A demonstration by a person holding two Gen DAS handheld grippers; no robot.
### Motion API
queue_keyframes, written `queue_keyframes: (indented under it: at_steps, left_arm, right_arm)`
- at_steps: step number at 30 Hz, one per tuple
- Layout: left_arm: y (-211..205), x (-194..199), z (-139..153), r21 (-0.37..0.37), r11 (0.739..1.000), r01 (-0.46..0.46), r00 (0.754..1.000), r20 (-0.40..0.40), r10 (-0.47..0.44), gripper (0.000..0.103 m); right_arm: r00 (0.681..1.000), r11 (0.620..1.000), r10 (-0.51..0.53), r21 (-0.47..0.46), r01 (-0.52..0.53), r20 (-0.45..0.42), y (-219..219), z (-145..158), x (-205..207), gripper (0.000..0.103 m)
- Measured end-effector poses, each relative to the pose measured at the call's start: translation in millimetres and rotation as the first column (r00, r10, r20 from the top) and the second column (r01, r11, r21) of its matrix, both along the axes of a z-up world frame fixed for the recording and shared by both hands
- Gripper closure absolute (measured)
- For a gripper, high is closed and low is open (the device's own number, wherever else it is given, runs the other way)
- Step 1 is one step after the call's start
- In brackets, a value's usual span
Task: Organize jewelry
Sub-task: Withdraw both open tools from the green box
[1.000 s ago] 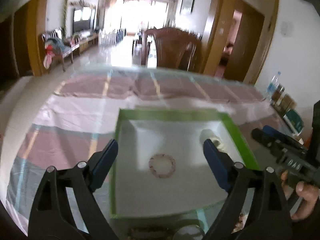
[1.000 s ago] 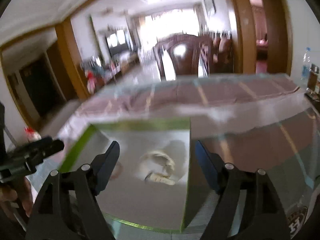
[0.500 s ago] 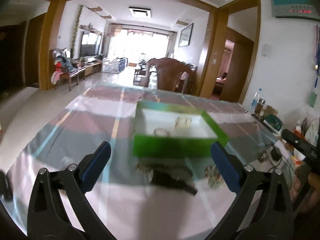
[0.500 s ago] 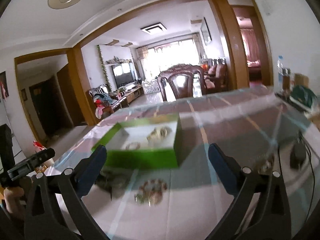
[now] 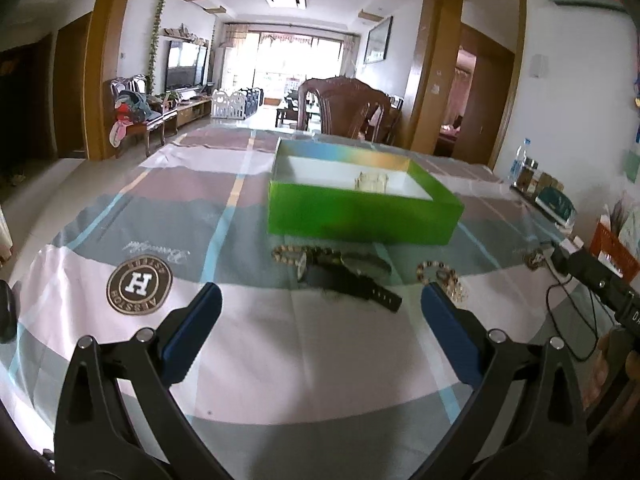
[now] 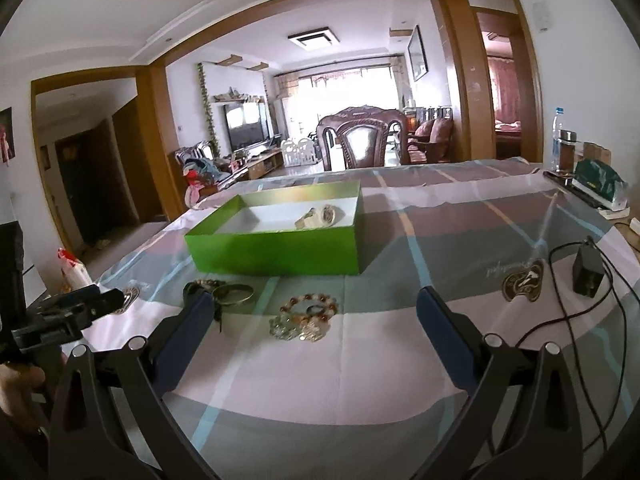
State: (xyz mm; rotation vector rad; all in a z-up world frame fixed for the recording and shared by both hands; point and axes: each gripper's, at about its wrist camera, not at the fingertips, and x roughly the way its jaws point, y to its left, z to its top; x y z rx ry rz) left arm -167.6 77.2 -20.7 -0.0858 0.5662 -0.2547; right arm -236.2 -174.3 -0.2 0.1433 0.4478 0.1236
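A green open box (image 5: pixel 362 216) (image 6: pixel 276 254) stands mid-table with a pale watch (image 5: pixel 373 181) (image 6: pixel 320 216) inside. In front of it lie a black-strap watch (image 5: pixel 350 284), a bead bracelet (image 5: pixel 286 255), a second bead bracelet (image 5: pixel 440 274) (image 6: pixel 308 307), a clear crystal bracelet (image 6: pixel 298 330) and a metal bangle (image 6: pixel 234 294). My left gripper (image 5: pixel 320 322) is open and empty, held back from the jewelry. My right gripper (image 6: pixel 316 322) is open and empty, low over the bead and crystal bracelets.
A checked tablecloth (image 5: pixel 132 220) covers the table. A black adapter with cable (image 6: pixel 587 270) lies at the right. Bottles and a green packet (image 6: pixel 596 184) stand at the far right edge. A wooden chair (image 5: pixel 344 106) is behind the table.
Both grippers have pulled back from over the box toward the near table edge and lowered. The loose jewelry in front of the box has come into view. Both stay open.
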Motion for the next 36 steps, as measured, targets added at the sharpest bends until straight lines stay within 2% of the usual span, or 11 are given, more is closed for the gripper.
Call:
queue_keyframes:
  at_steps: [7,36]
  left_arm:
    - [-4.7,-3.3,-10.0,0.019,1.0,0.005,1.0,-0.023,-0.005,0.004]
    - [-7.0,-1.7,-16.2,0.039,0.999,0.024,0.999,-0.045,-0.022,0.004]
  right_arm:
    - [1.0,1.0,0.008,-0.003,-0.008,-0.023,4.1,-4.3,-0.9,0.004]
    - [0.999,1.0,0.006,0.007,-0.006,-0.037,-0.2,-9.2,-3.8,0.004]
